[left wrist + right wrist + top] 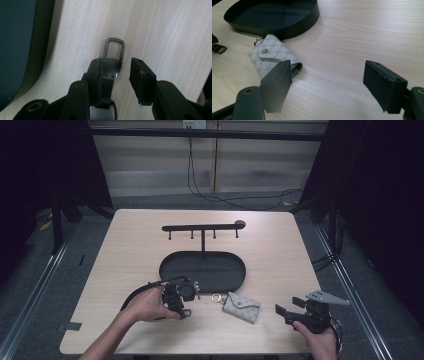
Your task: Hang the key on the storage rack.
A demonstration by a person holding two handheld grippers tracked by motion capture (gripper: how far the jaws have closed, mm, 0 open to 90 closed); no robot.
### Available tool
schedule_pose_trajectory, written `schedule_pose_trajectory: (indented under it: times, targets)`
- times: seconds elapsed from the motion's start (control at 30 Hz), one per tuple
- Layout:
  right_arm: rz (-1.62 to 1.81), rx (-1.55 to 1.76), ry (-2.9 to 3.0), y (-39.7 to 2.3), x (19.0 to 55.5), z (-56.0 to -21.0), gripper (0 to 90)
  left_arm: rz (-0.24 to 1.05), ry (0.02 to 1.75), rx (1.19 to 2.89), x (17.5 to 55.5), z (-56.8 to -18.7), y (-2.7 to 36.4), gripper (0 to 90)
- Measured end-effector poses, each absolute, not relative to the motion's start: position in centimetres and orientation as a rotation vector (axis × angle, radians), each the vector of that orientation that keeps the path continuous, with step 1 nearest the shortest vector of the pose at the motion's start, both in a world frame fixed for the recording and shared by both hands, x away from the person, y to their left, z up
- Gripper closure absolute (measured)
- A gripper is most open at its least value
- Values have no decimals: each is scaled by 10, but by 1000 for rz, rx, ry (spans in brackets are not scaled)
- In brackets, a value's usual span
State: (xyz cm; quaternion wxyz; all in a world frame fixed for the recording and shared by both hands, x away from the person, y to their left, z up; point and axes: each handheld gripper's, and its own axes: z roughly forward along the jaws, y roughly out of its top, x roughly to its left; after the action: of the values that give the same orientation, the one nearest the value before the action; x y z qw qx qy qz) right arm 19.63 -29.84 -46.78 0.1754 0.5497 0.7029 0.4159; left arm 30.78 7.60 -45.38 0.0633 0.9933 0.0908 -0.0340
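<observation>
No readable words, numbers or brand names appear anywhere. The small pouch (274, 58) bears a repeating monogram pattern, too blurred to read.

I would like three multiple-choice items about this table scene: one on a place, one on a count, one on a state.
1. Where does the pale patterned fabric key pouch lie?
A. inside the tray
B. on the wooden table, in front of the black oval tray
C. hung from the rack

2. How many hooks hang from the black metal bar rack?
A. two
B. four
C. six

3. How do the jaws of the right gripper stand?
A. open, with nothing between them
B. shut on the pouch
C. shut on the tray

Answers: 1 B, the pouch rests on wood outside the tray's wall. 2 B, four short pegs show under the bar. 3 A, bare table shows between the jaws.
</observation>
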Motion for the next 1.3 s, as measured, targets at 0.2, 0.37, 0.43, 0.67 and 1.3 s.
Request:
schedule_pose_trajectory:
  times: [0.2, 0.37, 0.43, 0.67, 1.3]
  targets:
    - [1182, 1557, 1995, -299, 197, -468, 231, -73, 238, 3053, 306, -462, 70, 630]
    - [1170, 1575, 1992, -299, 198, -469, 233, -62, 210, 3067, 306, -464, 69, 657]
    - [1172, 1576, 1992, -299, 198, -469, 234, -68, 201, 3077, 306, -464, 68, 666]
    - [1162, 1574, 1997, -299, 198, -469, 234, -67, 177, 3100, 307, -464, 63, 670]
    - [1155, 1575, 2004, -298, 198, -469, 237, -94, 306, 3072, 315, -461, 66, 706]
